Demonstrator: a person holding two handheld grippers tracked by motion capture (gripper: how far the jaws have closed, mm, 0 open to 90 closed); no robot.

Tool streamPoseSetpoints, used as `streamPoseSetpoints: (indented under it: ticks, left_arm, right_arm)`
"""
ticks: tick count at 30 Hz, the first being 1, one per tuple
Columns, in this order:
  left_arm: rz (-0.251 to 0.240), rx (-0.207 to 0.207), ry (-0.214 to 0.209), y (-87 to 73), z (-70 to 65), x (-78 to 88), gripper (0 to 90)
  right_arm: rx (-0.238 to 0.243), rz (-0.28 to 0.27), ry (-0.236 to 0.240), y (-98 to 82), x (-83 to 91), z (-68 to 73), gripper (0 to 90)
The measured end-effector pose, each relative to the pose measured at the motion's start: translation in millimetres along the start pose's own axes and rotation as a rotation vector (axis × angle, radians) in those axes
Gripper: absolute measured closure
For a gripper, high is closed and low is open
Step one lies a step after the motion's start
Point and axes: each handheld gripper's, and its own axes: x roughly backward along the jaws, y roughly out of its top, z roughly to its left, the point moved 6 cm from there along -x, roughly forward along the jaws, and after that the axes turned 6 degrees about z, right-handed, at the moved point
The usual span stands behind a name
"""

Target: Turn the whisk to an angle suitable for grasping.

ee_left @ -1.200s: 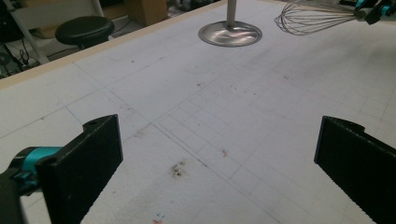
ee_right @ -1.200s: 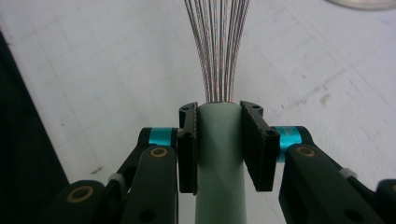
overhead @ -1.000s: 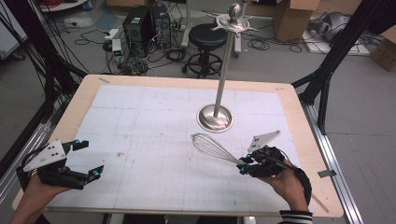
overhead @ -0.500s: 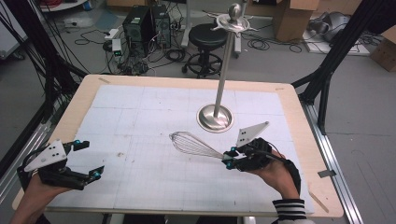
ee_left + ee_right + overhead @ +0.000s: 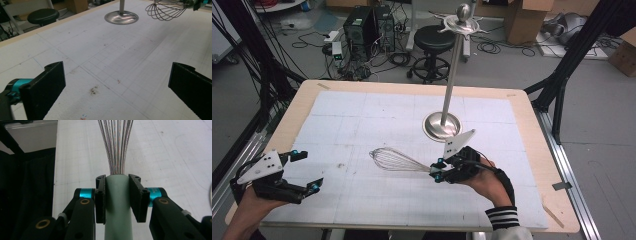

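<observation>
Resting at the near left corner of the table (image 5: 532,150), the left gripper (image 5: 304,172) has its jaws spread wide with nothing between them; in the left gripper view its two black pads frame bare gridded mat (image 5: 105,62). Further right, one whisk (image 5: 394,160) is held level just above the mat, wire head pointing left, its pale green handle (image 5: 117,205) pinched squarely between the pads of the right gripper (image 5: 438,170), which are pressed against it on both sides in the right gripper view. Just beyond the whisk stands one metal stand (image 5: 449,75): a round base (image 5: 442,126) on the mat, an upright pole, and a crown of small hooks (image 5: 459,22) under a ball at the top. By my judgement the step in hand is carrying the whisk, already lifted, toward that stand, probably to hang it. The next move would call for raising the whisk well up to hook height and turning it so a hanging loop, if the handle's hidden end has one, meets a hook; the free left gripper could steady the base. Count: two grippers, one whisk, one stand, one mat.
</observation>
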Motion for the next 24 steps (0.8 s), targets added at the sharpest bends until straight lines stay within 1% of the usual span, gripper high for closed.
streamPoseSetpoints:
  ticks: [3, 6, 7, 8, 10, 11, 13, 14, 15, 16, 21, 22, 23, 24]
  left_arm:
    - [0.001, -0.004, -0.004, 0.1, -0.6, 0.0, 1.7]
    - [-0.002, -0.005, -0.007, 0.4, -1.0, -0.1, 1.7]
    - [-0.001, -0.005, -0.007, 0.2, -0.9, -0.1, 1.7]
    - [-0.001, -0.003, -0.006, 0.2, -0.7, 0.0, 1.7]
    - [-0.003, -0.002, -0.007, 0.1, -0.5, 0.3, 1.7]
    - [-0.004, -0.003, -0.007, 0.2, -0.3, 0.6, 1.7]
    - [-0.006, 0.0, -0.006, 0.3, 0.0, 1.1, 1.7]
    - [-0.006, -0.001, -0.007, 0.3, 0.0, 1.2, 1.7]
    - [-0.006, -0.002, -0.007, 0.4, -0.1, 1.4, 1.7]
    - [-0.007, -0.001, -0.007, 0.4, -0.1, 1.5, 1.7]
    - [-0.005, 0.0, -0.009, 0.3, -0.3, 1.2, 1.7]
    - [-0.005, -0.001, -0.009, 0.2, -0.2, 1.2, 1.7]
    - [-0.005, -0.001, -0.01, 0.2, -0.2, 1.2, 1.7]
    - [-0.004, -0.002, -0.01, 0.2, -0.2, 1.2, 1.7]
  right_arm:
    - [0.027, -0.003, 0.013, 5.4, -11.2, -0.4, 69.5]
    - [0.034, 0.003, 0.025, 10.0, -22.7, -1.6, 69.4]
    - [0.039, -0.001, 0.029, 13.2, -29.4, -2.2, 69.4]
    - [0.039, -0.001, 0.029, 13.2, -29.4, -2.2, 69.4]
    - [0.04, -0.013, 0.037, 18.3, -38.4, -3.2, 69.4]
    - [0.04, -0.013, 0.037, 18.3, -38.4, -3.2, 69.4]
    - [0.033, -0.025, 0.043, 21.6, -44.7, -3.6, 69.4]
    - [0.031, -0.034, 0.047, 23.0, -48.0, -3.7, 69.4]
    - [0.026, -0.043, 0.055, 25.1, -55.2, -3.7, 69.4]
    - [0.026, -0.043, 0.055, 25.1, -55.2, -3.7, 69.4]
    - [0.025, -0.038, 0.048, 30.3, -73.7, -3.8, 69.4]
    - [0.022, -0.036, 0.054, 31.0, -76.1, -3.3, 69.3]
    - [0.031, -0.03, 0.054, 33.2, -82.3, -3.4, 69.4]
    - [0.031, -0.03, 0.054, 33.2, -82.3, -3.4, 69.4]
